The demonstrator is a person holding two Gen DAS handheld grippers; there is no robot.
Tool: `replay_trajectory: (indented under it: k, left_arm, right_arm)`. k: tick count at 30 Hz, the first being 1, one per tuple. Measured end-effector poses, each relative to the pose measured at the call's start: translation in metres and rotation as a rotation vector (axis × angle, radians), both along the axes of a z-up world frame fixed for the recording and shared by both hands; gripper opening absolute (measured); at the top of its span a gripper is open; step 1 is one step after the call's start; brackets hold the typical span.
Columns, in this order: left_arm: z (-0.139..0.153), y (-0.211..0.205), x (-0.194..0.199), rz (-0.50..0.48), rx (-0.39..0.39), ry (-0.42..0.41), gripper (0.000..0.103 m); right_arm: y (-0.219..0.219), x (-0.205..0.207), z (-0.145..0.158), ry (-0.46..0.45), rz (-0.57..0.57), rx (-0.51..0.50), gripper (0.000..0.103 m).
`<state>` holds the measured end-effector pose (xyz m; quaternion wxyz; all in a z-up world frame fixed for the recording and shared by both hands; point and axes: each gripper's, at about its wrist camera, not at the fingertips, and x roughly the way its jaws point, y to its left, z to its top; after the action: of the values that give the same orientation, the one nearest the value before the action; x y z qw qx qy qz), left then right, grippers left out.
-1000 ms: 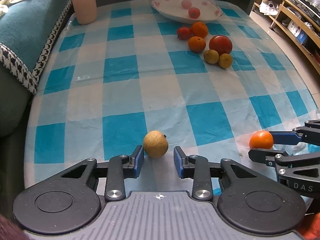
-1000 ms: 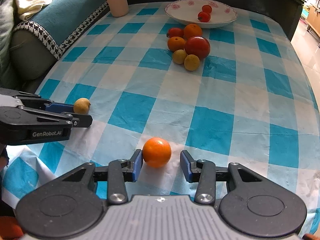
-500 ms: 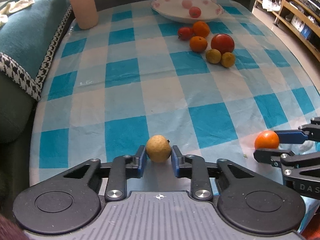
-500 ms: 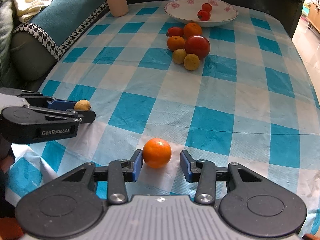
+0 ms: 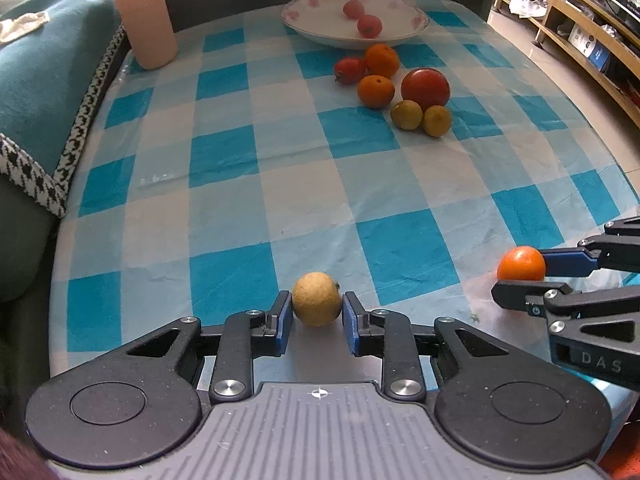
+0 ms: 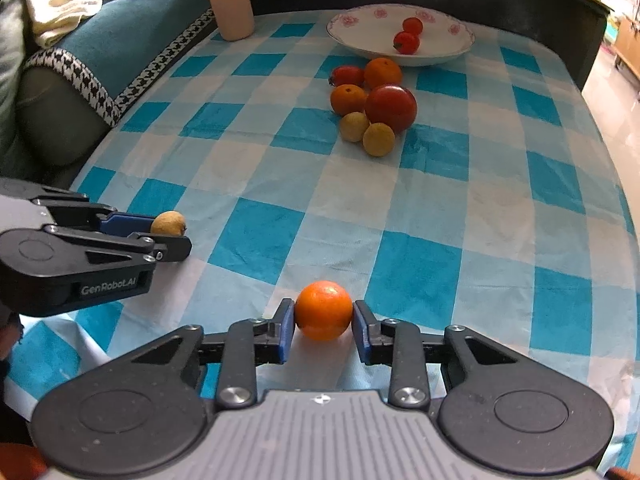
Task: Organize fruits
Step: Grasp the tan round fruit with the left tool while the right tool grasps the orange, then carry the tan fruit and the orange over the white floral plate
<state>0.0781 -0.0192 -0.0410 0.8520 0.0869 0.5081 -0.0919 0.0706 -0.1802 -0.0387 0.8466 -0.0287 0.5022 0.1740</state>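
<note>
My left gripper [image 5: 316, 312] is shut on a tan round fruit [image 5: 316, 298] near the table's front edge; it also shows in the right wrist view [image 6: 168, 224]. My right gripper [image 6: 323, 318] is shut on a small orange [image 6: 323, 310], seen from the side in the left wrist view [image 5: 521, 263]. A white flowered bowl [image 5: 400, 12] at the far end holds two small red fruits [image 5: 369, 26]. In front of it lies a cluster of oranges, a red tomato [image 5: 425, 88] and two yellow fruits [image 5: 437, 120].
A blue-and-white checked cloth [image 5: 240, 160] covers the table. A tall pink cylinder [image 5: 140, 12] stands at the far left. A teal sofa cushion [image 5: 36, 80] borders the left edge. Wooden shelves [image 5: 580, 32] stand to the right.
The left gripper closed on the tan fruit. The right gripper closed on the orange. Both views have shifted slightly, with the far fruits lower in frame.
</note>
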Motion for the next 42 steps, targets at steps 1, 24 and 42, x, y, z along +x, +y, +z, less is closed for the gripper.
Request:
replay_trajectory:
  k: [1, 24, 42]
  left_arm:
    - [0.0, 0.0, 0.001, -0.001, -0.003, 0.001, 0.037]
    - [0.0, -0.007, -0.005, -0.02, -0.002, 0.011, 0.035]
    - [0.028, -0.034, 0.038, -0.065, -0.073, -0.042, 0.035]
  right_arm:
    - [-0.001, 0.0, -0.001, -0.001, -0.002, 0.001, 0.044]
    - [-0.002, -0.002, 0.0, -0.007, 0.008, -0.017, 0.045]
    - [-0.014, 0.038, 0.029, -0.074, -0.058, 0.02, 0.044]
